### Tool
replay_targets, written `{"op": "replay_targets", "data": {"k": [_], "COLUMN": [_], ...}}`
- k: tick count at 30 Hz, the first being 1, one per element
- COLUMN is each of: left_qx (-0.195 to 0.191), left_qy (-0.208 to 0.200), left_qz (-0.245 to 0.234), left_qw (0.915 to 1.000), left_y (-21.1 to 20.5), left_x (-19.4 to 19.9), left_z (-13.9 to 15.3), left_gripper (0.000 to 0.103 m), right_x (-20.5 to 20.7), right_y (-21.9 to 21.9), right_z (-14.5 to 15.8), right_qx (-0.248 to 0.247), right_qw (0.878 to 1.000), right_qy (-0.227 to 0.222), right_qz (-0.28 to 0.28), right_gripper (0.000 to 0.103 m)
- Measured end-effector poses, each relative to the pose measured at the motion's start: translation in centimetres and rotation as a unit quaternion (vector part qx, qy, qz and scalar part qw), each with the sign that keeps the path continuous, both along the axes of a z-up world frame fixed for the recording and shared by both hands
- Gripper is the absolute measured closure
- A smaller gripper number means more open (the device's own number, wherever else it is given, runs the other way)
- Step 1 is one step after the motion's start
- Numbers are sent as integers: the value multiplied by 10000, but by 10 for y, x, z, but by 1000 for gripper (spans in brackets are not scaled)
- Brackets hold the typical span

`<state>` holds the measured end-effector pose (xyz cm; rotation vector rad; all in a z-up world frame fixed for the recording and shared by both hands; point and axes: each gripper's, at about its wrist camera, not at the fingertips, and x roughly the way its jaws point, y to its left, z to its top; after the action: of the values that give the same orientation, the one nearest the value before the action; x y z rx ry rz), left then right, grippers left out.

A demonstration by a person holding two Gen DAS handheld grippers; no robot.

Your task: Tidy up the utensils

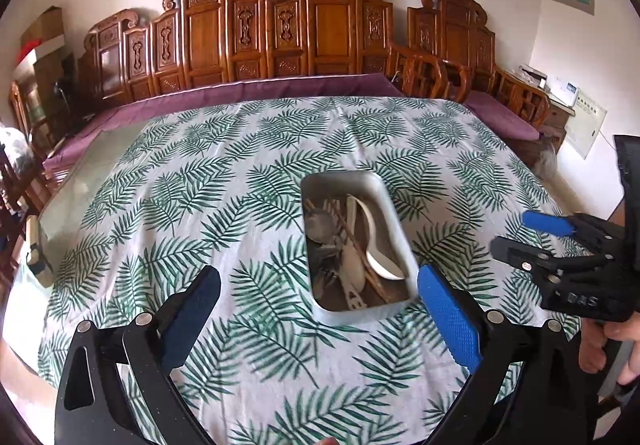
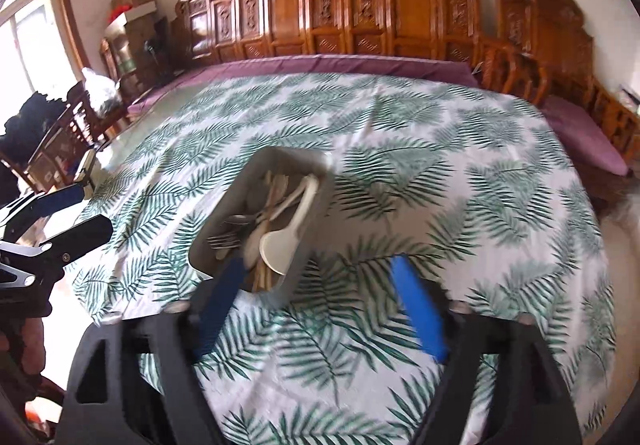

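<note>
The tray (image 1: 394, 205) sits mid-table on the leaf-print cloth (image 1: 200, 205), holding a white spoon (image 1: 380, 257), forks (image 2: 224, 239) and chopsticks. Both grippers, left (image 1: 318, 299) and right (image 2: 316, 287), are spread and empty. Sorting seems unstarted; next, 1 utensil needs pinching.

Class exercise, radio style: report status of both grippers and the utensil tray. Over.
Left gripper open, empty. Right gripper open, empty, near tray. Utensils all in tray, white spoon on top. Nothing in the way.
</note>
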<state>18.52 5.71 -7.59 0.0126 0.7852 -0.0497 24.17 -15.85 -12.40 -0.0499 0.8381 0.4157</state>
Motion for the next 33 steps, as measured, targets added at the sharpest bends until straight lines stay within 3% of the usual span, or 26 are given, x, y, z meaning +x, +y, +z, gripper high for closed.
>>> {"op": "replay_targets", "data": {"k": [3, 11, 20, 33], "left_qx": [25, -43, 55, 214], "left_qy": [-65, -235, -598, -1376], "left_qz": [-82, -163, 22, 84], "left_qw": [9999, 9996, 9982, 9902], "left_y": [-13, -38, -50, -67], "left_x": [-11, -42, -74, -118], "left_z": [-1, 7, 46, 119], "left_gripper": [8, 8, 8, 8], "right_x": [-17, -61, -102, -150], "right_y": [-19, -61, -76, -82], "right_z": [5, 20, 50, 122], "right_qx": [6, 17, 95, 389], "right_qw": [9997, 9966, 9927, 9815], "right_qy": [-164, -461, -822, -1626], "right_qz": [-174, -690, -882, -935], "right_gripper": [3, 3, 3, 3]}}
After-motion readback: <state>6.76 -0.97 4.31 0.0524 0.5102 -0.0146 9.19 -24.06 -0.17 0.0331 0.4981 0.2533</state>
